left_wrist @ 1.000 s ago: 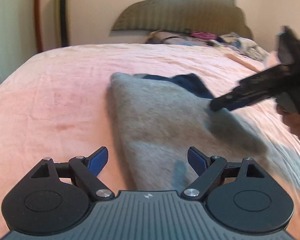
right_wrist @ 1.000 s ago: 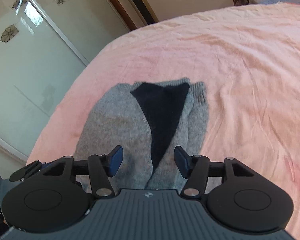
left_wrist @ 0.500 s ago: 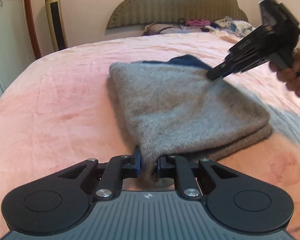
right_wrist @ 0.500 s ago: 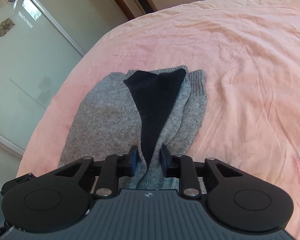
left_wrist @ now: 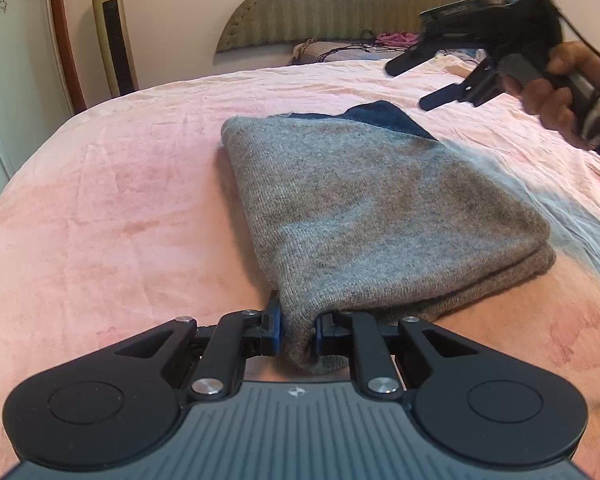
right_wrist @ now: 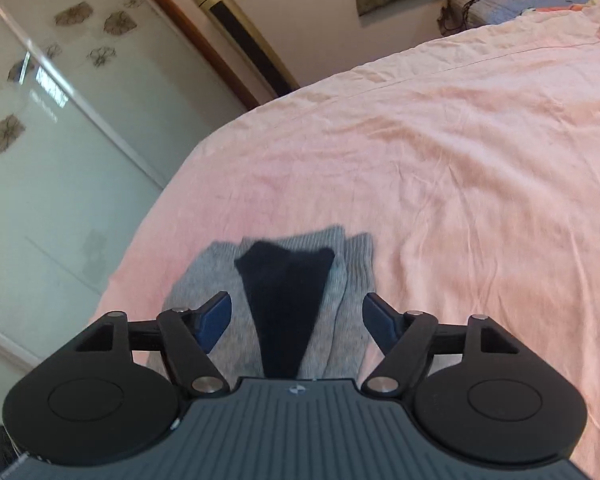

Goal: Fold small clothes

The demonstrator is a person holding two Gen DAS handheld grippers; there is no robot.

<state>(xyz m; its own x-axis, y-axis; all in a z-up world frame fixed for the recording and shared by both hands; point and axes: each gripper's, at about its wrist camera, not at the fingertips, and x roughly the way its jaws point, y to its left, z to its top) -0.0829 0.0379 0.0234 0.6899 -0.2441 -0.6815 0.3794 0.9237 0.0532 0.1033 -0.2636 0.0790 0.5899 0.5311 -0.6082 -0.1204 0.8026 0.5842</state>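
We see the grey sweater (left_wrist: 364, 208) lying folded on the pink bed (left_wrist: 112, 200), and we take it as our landmark. The left gripper (left_wrist: 296, 330) sits at the sweater's near corner, its blue pads pinched tight on a bunch of grey knit; a second ago those pads stood wide apart with nothing between them, and half a second ago they had already clamped on. The right gripper (right_wrist: 296, 320) tells the opposite story: half a second ago it was squeezed on the sweater's edge beside the dark navy panel (right_wrist: 288, 300), and now its jaws are opening, spread wide, with the cloth lying below them and touched by neither pad. From the left wrist view we see that gripper lifted clear above the sweater's far side, held by a hand (left_wrist: 556, 84), whereas before its tips met the knit. The sweater itself has kept its place on the bed, the navy part peeking out at its far edge.
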